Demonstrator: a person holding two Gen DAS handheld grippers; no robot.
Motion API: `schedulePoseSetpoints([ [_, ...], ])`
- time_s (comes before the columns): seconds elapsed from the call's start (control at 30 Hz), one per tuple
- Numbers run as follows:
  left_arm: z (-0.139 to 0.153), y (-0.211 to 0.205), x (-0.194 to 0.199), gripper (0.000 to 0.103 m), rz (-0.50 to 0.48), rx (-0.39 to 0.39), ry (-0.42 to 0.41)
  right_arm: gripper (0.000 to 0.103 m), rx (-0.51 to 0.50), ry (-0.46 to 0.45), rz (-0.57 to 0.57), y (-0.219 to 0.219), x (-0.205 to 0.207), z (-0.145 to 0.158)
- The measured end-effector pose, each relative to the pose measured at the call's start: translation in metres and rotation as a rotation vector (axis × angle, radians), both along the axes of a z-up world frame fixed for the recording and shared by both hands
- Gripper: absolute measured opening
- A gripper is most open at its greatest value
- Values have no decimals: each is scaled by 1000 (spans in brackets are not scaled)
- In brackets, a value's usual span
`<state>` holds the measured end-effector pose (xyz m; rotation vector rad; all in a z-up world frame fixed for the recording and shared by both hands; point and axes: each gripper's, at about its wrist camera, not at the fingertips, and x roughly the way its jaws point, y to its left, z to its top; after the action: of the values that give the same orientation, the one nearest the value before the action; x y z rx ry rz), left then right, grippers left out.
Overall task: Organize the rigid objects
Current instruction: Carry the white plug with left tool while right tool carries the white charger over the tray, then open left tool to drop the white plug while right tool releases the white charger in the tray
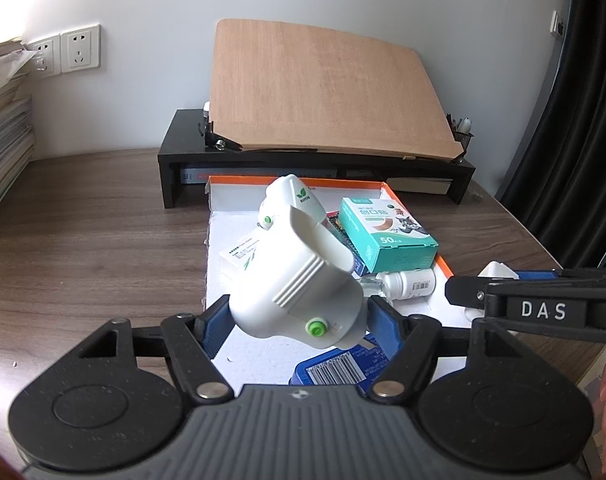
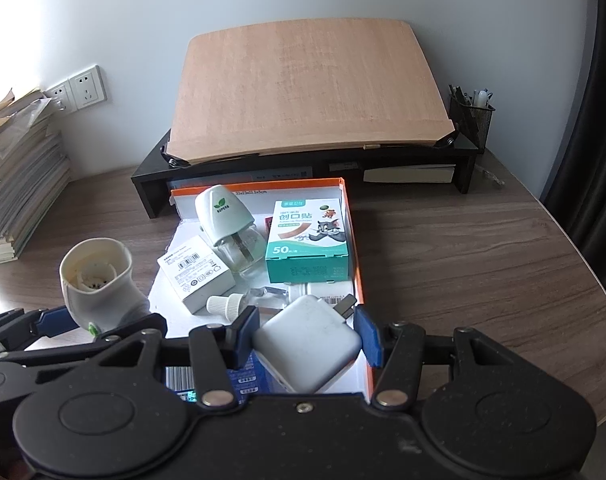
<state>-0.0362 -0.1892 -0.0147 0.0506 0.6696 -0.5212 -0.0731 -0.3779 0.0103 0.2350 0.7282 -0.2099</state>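
My left gripper (image 1: 297, 322) is shut on a white plug-in device (image 1: 299, 280) with green buttons, held tilted above the near end of an orange-rimmed box (image 2: 359, 248). My right gripper (image 2: 308, 334) is shut on a white charger (image 2: 309, 348) over the box's near right corner. The box holds a teal bandage box (image 2: 307, 248), a second white device on a glass bottle (image 2: 227, 220), a small white carton (image 2: 197, 276), a dropper bottle (image 2: 225, 304) and a blue packet (image 1: 335, 368). The left-held device (image 2: 99, 276) appears at the left of the right wrist view.
A black desk riser (image 2: 151, 184) behind the box carries a tilted wooden board (image 2: 303, 88) and a mesh pen holder (image 2: 471, 120). A paper stack (image 2: 19, 184) sits at the far left by wall sockets (image 2: 83, 90). A dark curtain (image 1: 575, 120) hangs at the right.
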Motion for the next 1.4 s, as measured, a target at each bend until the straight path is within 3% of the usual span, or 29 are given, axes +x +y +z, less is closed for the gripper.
schedulePoseSetpoints([
  [0.6, -14, -17, 21, 73, -16, 7, 38, 64, 9, 37, -1, -18, 27, -13],
  [0.9, -25, -32, 39, 74, -40, 8, 88, 64, 12, 10, -11, -29, 28, -11],
  [1.03, -24, -33, 42, 98, -19, -7, 80, 64, 10, -5, -19, -31, 19, -9],
  [1.4, -3, -12, 18, 98, 1, -17, 62, 64, 9, -41, -77, -29, -24, 3],
])
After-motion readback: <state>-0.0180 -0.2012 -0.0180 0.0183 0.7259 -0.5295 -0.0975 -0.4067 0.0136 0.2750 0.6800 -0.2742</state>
